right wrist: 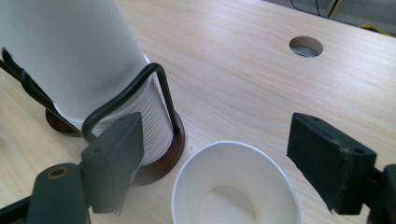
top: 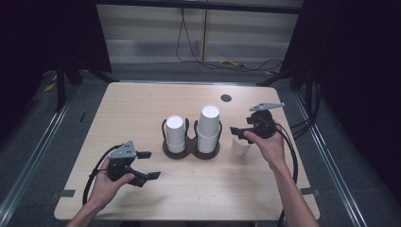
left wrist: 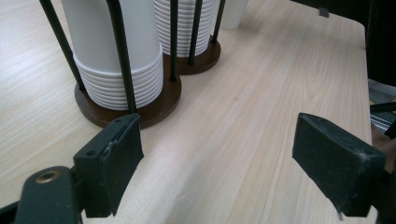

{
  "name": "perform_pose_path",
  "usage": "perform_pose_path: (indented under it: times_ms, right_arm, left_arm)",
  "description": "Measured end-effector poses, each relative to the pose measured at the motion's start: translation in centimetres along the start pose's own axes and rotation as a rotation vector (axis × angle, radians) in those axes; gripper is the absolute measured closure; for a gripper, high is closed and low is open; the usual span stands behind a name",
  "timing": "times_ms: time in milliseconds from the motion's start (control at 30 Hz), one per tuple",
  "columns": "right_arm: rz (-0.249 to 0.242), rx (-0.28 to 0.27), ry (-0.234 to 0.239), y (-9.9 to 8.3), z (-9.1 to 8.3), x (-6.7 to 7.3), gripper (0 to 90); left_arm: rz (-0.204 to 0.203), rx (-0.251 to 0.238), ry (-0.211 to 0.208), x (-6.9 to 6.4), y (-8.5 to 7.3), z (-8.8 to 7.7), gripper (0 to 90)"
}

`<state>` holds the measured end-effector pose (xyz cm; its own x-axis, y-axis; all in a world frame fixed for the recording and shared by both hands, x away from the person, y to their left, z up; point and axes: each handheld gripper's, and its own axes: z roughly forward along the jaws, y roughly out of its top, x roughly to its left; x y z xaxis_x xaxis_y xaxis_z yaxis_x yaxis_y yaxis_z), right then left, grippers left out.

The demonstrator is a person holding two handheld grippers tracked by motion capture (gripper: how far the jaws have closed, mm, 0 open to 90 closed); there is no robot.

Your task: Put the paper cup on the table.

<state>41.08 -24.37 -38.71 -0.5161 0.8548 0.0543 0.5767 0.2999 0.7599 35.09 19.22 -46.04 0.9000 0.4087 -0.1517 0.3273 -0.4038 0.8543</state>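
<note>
At the bottom of the high view, two forearms come in from the lower edge. The left hand holds the left gripper [top: 142, 165] at the lower left of the table [top: 142, 101]; its jaws stand wide apart with nothing between them, pointing toward the centre. In the left gripper view the bare wood lies between the jaws, and the cup holder [left wrist: 154, 105] with its black wire uprights stands just beyond, in the upper left.

The right gripper [top: 239, 134] sits right of centre, above a single paper cup [top: 240, 147] that stands upright and open-mouthed on the table, just right of the holder. In the right gripper view the cup [right wrist: 236, 186] is at the bottom centre, between and below the jaws, which are partly open; the pads do not touch its rim.

The holder [top: 191, 150] at the centre carries two stacks of upside-down white cups: a shorter stack [top: 175, 134] on the left, a taller stack [top: 208, 127] on the right. A round hole [top: 226, 98] marks the table's upper right.
</note>
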Motion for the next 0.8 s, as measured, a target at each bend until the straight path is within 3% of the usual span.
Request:
perform_pose_path:
  times_ms: [200,567,800]
  right_arm:
    - [-0.002,-0.044,0.008,-0.9,-1.0,0.8,20.2]
    - [0.006,-0.13,0.022,-3.7,-2.8,2.4,19.9]
    - [-0.008,-0.161,0.036,-5.6,-3.6,4.2,20.2]
  left_arm:
    - [-0.023,-0.001,0.005,0.1,-0.2,-0.2,15.9]
    - [-0.021,0.013,0.02,0.2,-0.9,-0.1,15.9]
    - [-0.042,0.012,0.022,0.4,-1.2,-0.4,15.9]
